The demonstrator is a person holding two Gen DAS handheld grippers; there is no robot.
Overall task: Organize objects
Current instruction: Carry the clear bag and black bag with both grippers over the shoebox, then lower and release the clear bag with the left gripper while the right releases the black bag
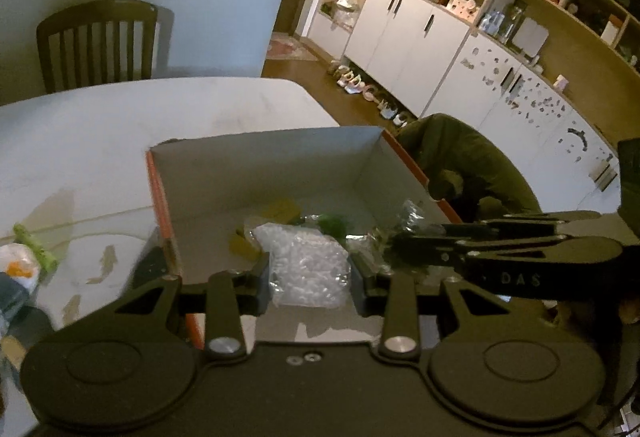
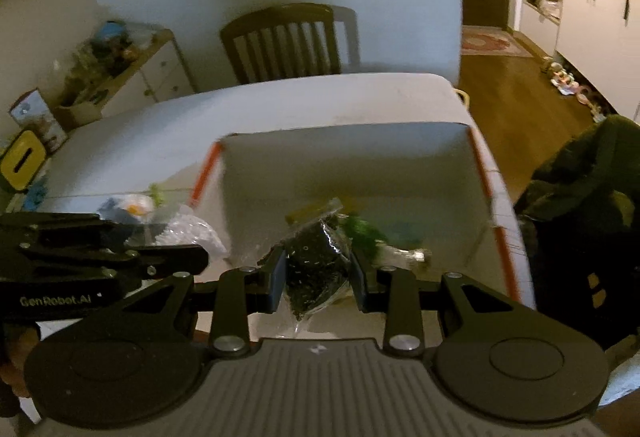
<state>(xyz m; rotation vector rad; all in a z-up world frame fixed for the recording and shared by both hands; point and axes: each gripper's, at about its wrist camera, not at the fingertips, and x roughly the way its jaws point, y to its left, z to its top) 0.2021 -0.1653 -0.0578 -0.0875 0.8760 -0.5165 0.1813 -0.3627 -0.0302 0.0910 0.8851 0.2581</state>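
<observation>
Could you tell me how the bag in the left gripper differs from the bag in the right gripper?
The white bead bag holds pale, translucent pieces; the black bead bag holds dark ones. The left gripper carries the white bag, the right gripper the black. Both are clear plastic, pinched between fingers over the open box.

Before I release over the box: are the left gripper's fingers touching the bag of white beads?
Touching. The left wrist view shows both fingers pressed against the sides of the bag of white beads, no gap visible.
</observation>
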